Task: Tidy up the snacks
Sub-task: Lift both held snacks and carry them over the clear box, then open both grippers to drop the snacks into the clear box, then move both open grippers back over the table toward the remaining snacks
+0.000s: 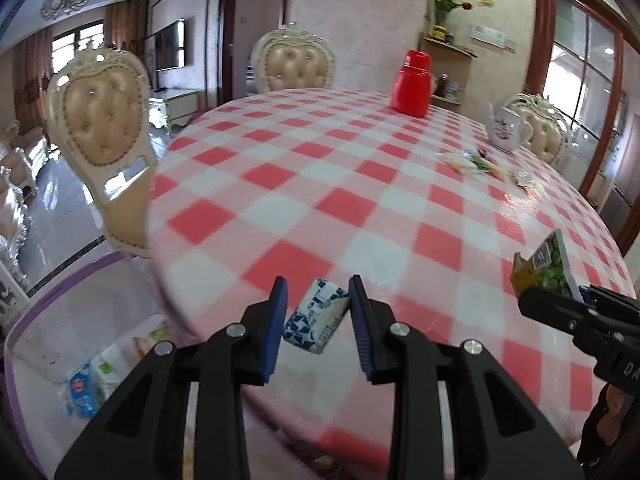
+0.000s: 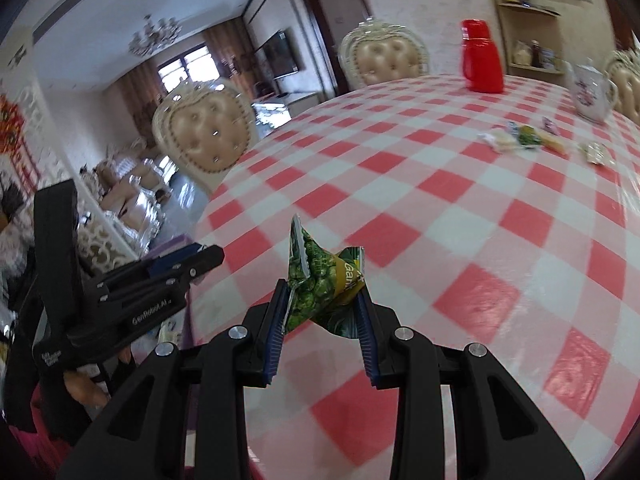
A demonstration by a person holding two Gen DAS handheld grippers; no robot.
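Left gripper (image 1: 318,312) pinches a small white packet with blue geometric print (image 1: 316,320) between its blue pads, held above the near edge of the round worktop with red-and-white checked cloth (image 1: 320,184). Right gripper (image 2: 322,304) clamps a crumpled green snack bag with yellow band (image 2: 324,286), also off the cloth. Clear storage bin with purple rim (image 1: 52,292) sits low at left, several packets inside. More loose wrapped snacks (image 2: 524,138) lie far across the worktop near a white floral teapot (image 2: 592,92) and a red plastic jar (image 1: 412,84).
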